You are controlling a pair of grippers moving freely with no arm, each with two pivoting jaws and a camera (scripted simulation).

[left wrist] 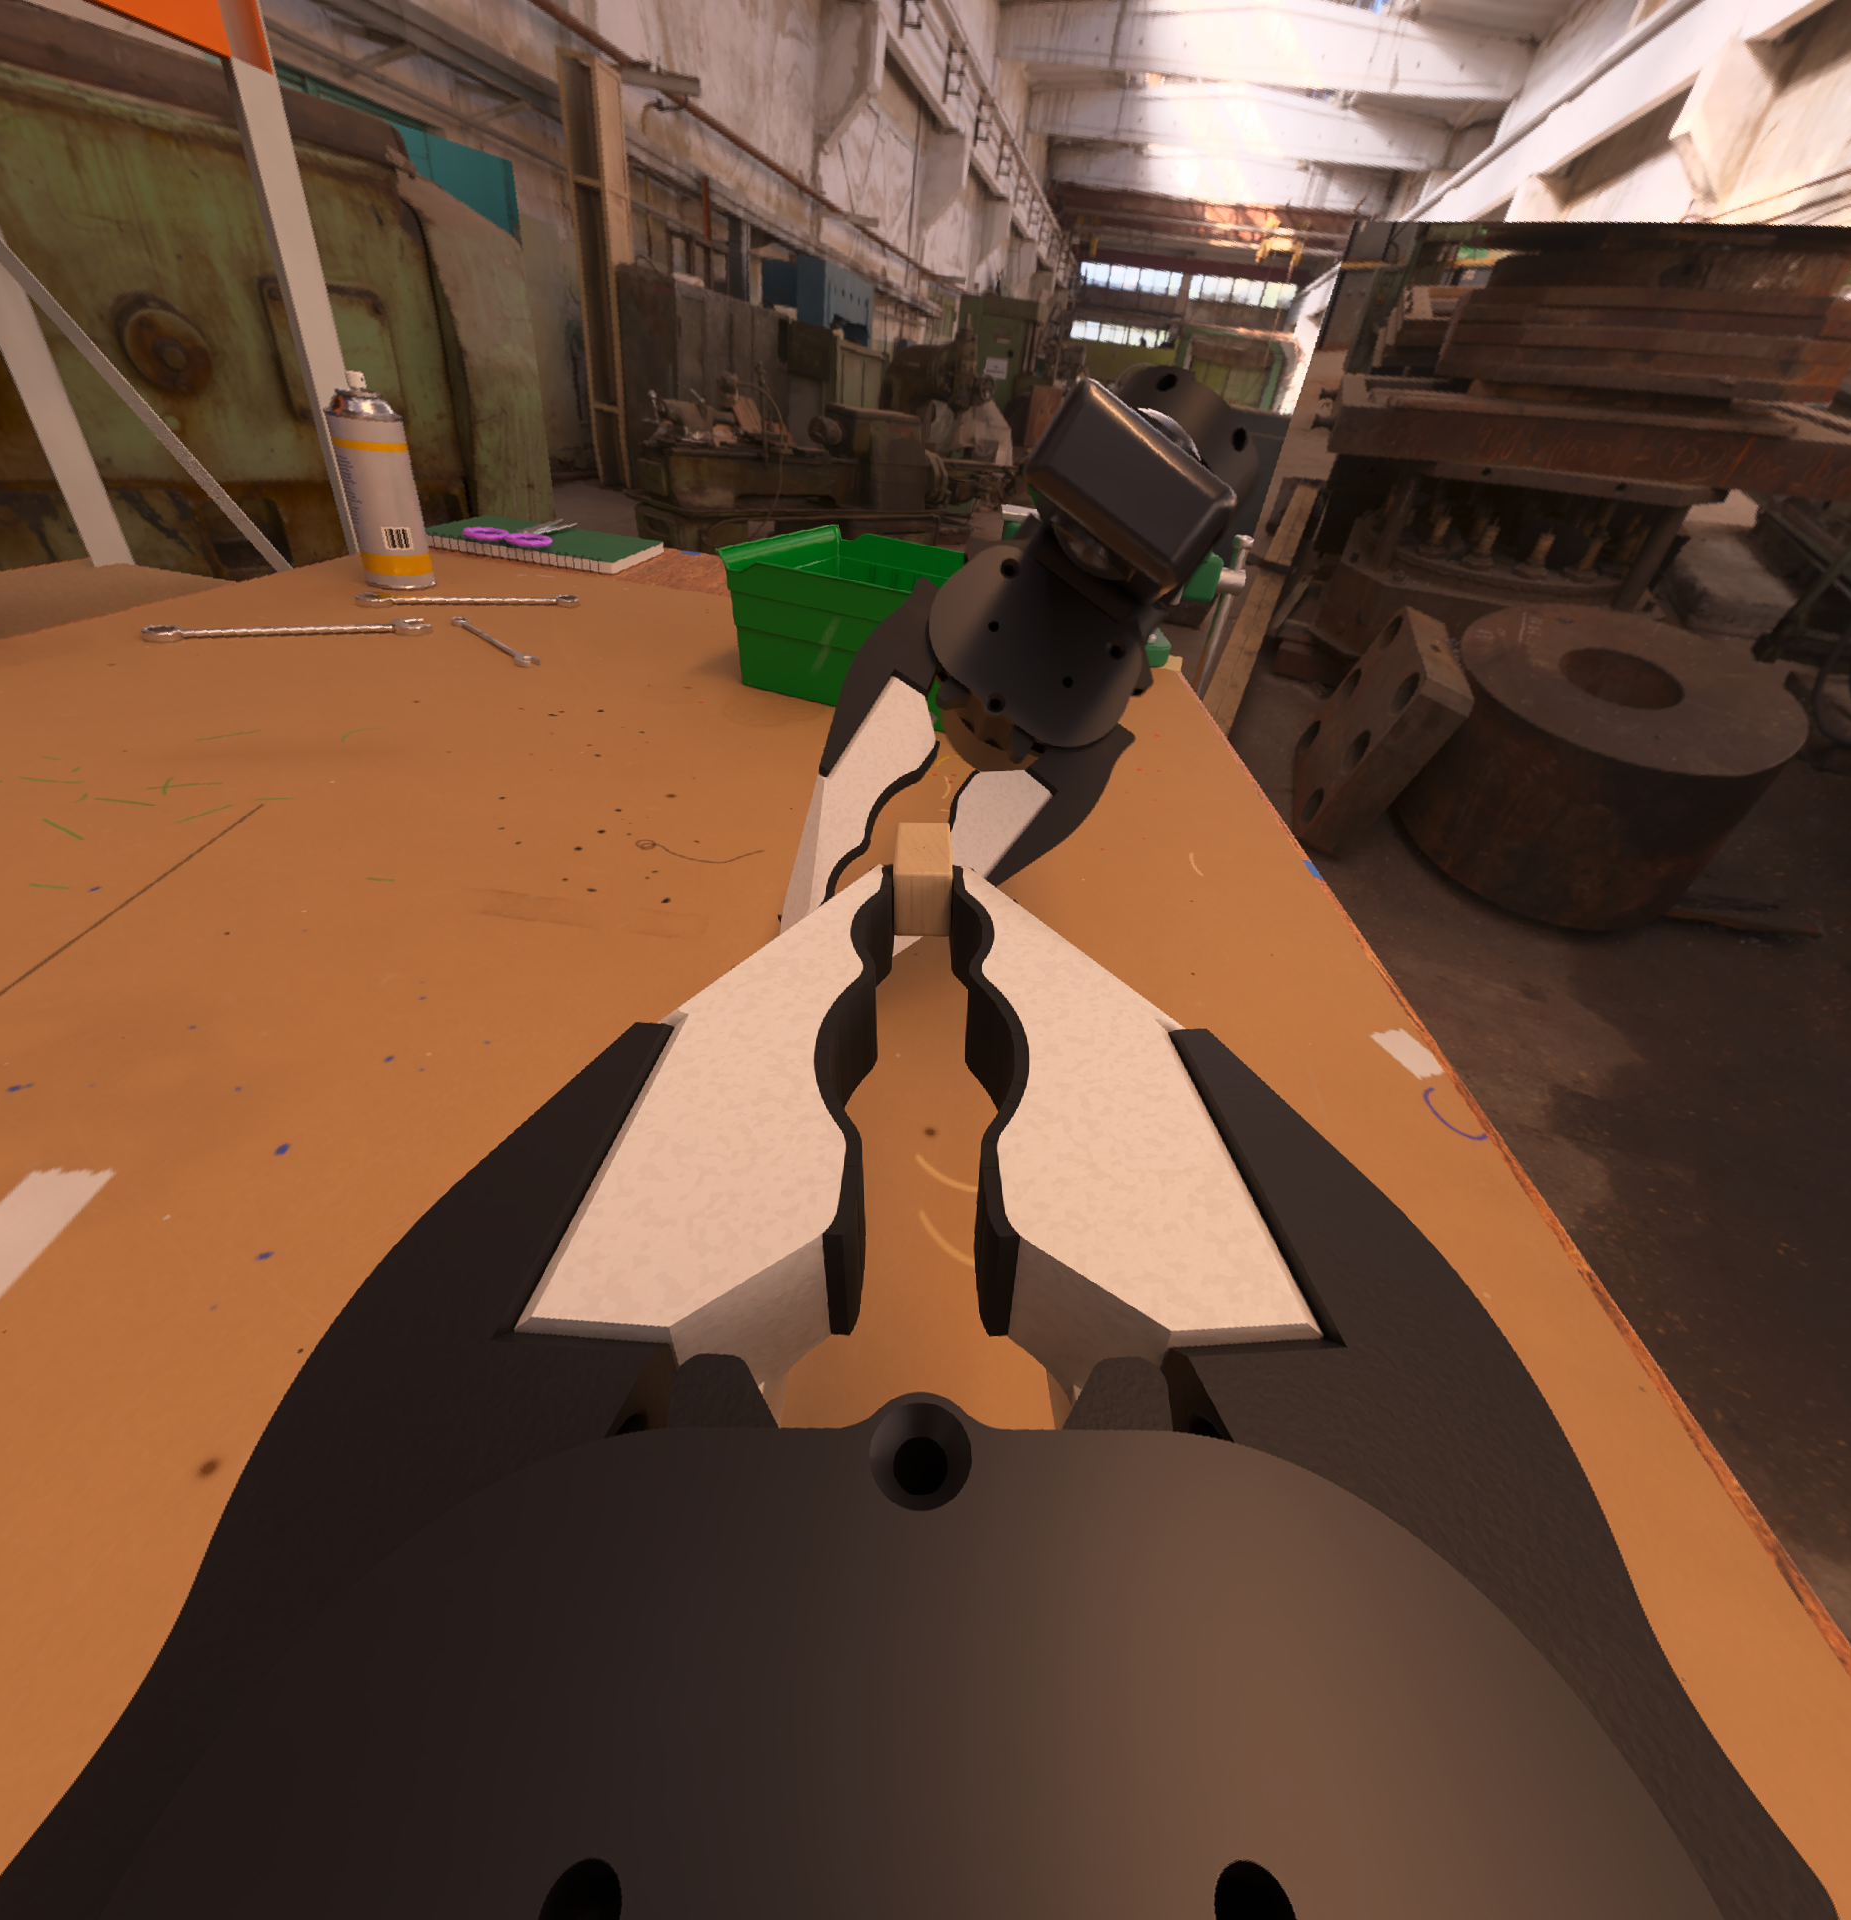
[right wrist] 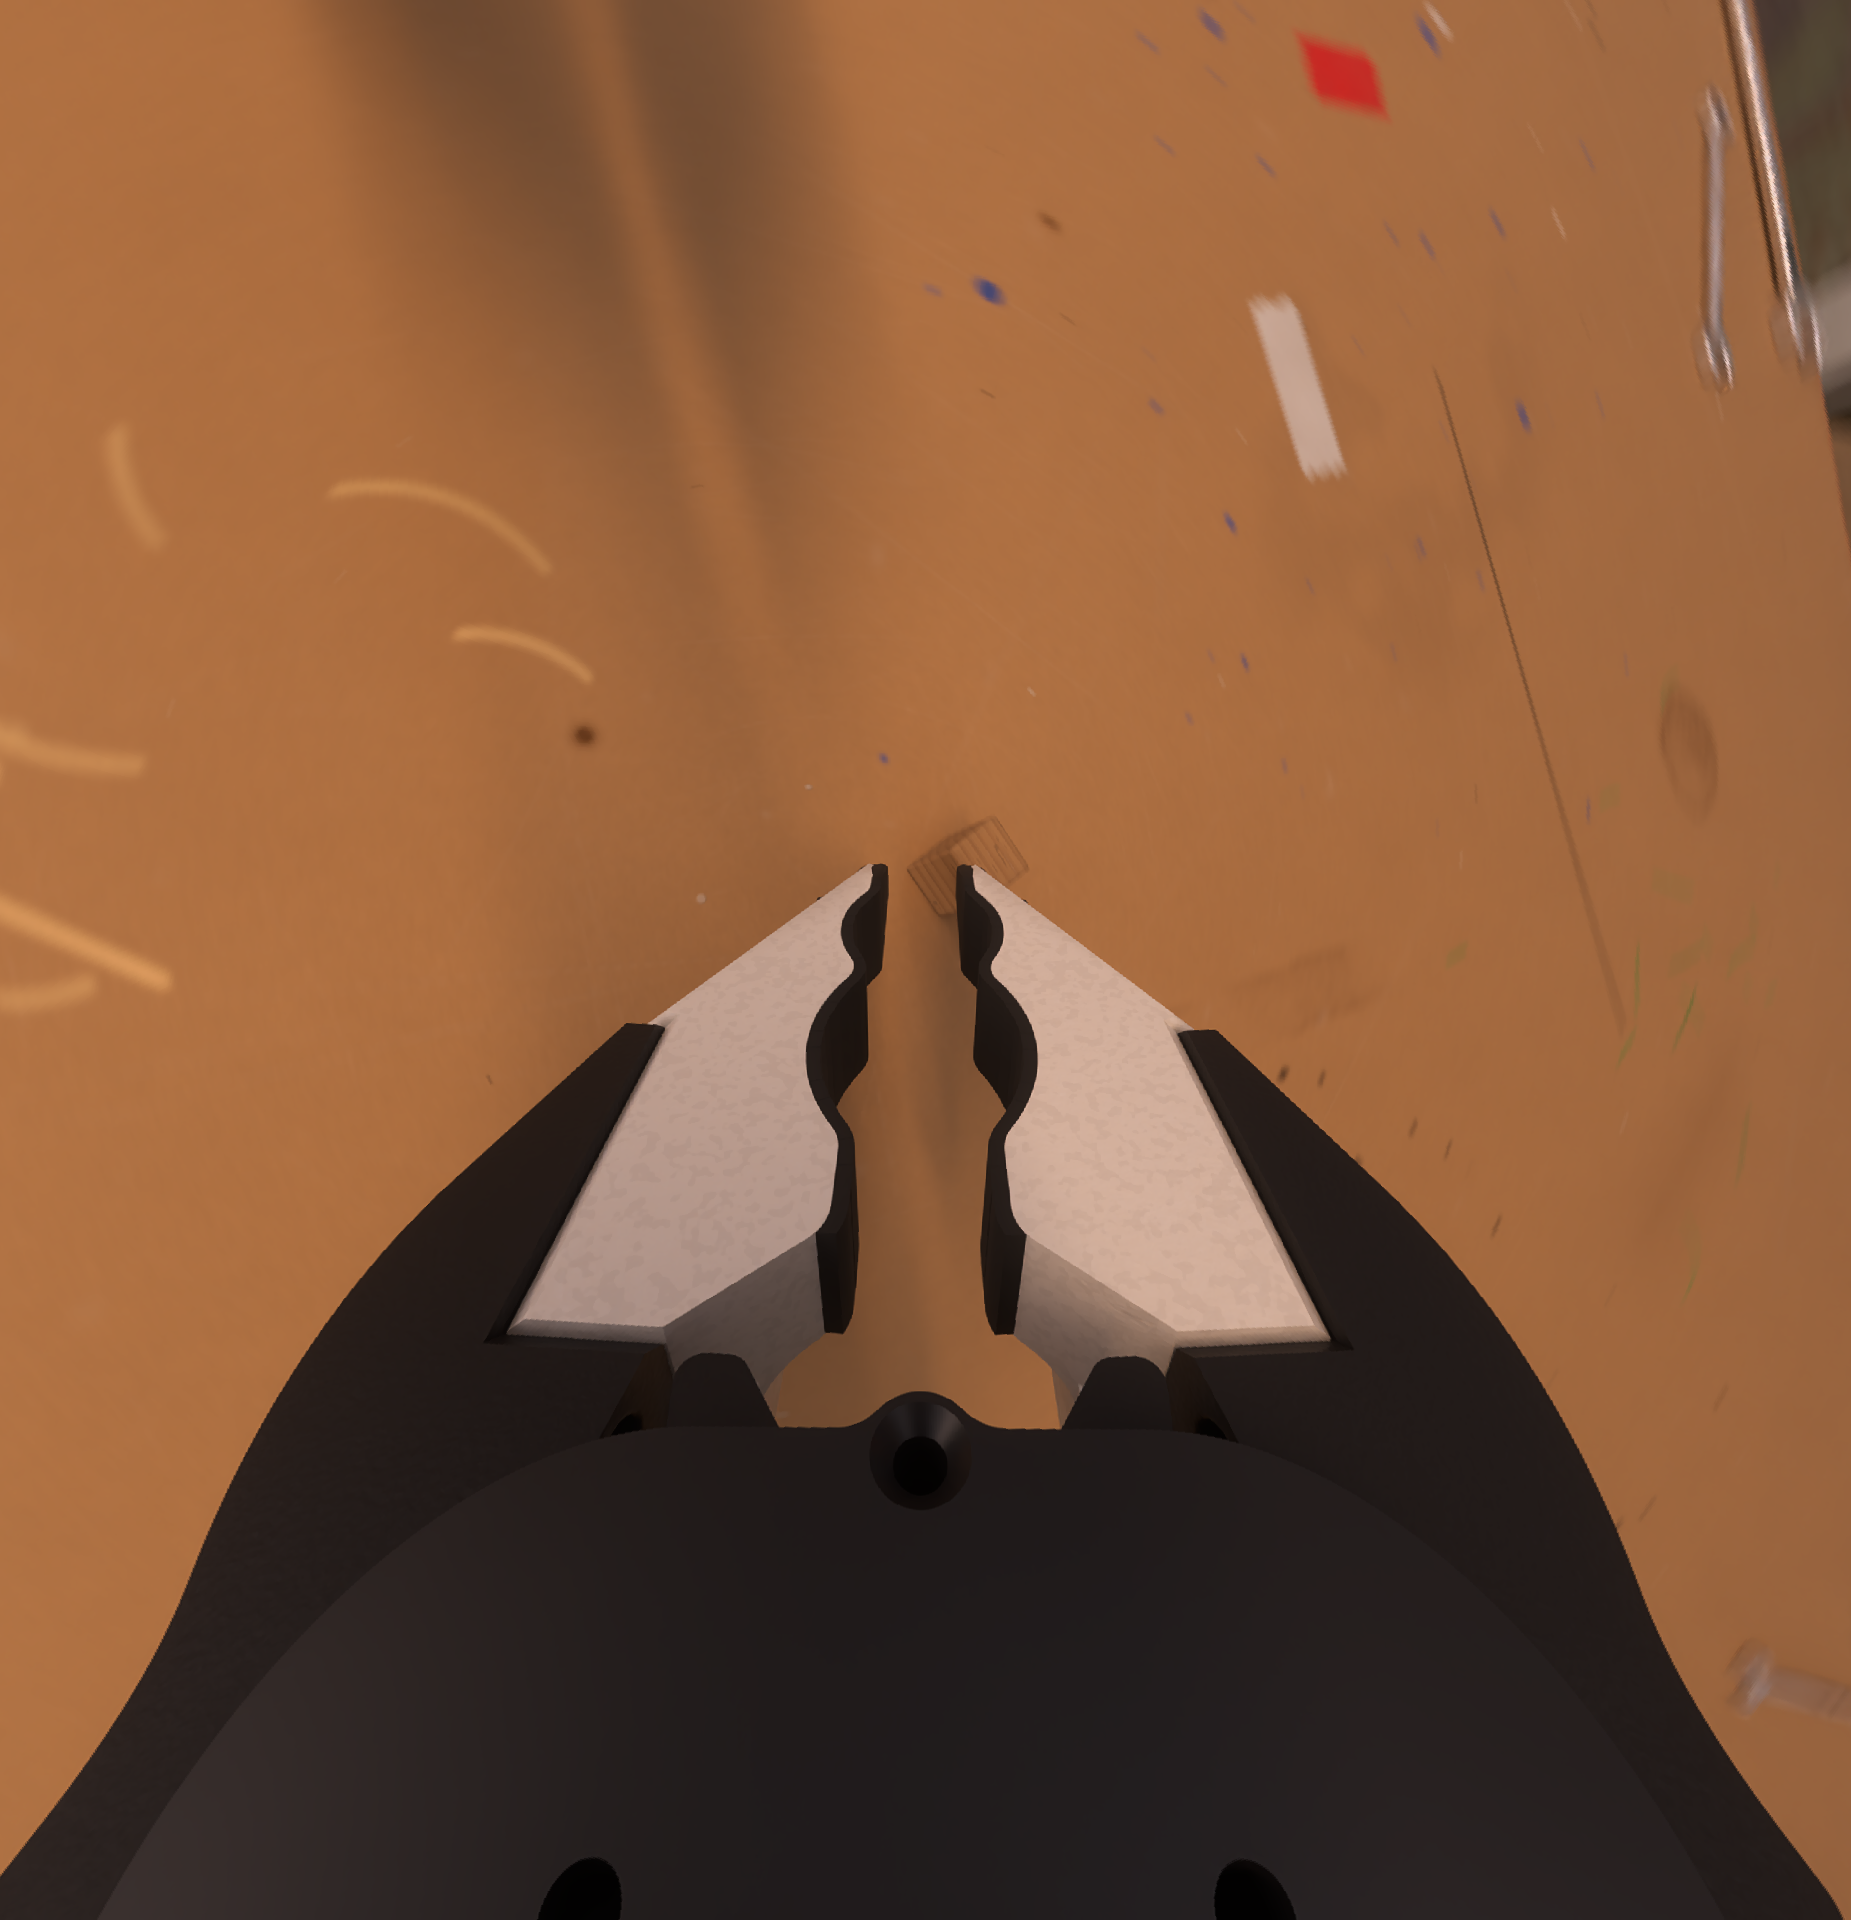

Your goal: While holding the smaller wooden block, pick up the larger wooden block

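In the left wrist view my left gripper (left wrist: pixel 921 894) is shut on a small light wooden block (left wrist: pixel 921 868), pinched at the fingertips just above the brown table (left wrist: pixel 381 935). My right gripper (left wrist: pixel 885 847) hangs right beyond it, fingers pointing down at the table on either side of that spot. In the right wrist view the right gripper (right wrist: pixel 921 878) looks down at the table, its jaws a narrow gap apart with nothing between them. A faint, blurred wooden block (right wrist: pixel 978 847) shows just past its right fingertip. I cannot tell which block is the larger.
A green bin (left wrist: pixel 817 613) stands behind the right gripper. A spray can (left wrist: pixel 379 488), wrenches (left wrist: pixel 277 630) and a green notebook (left wrist: pixel 578 551) lie at the far left. The table's right edge (left wrist: pixel 1420 1091) is close. Wrenches (right wrist: pixel 1716 239) also show in the right wrist view.
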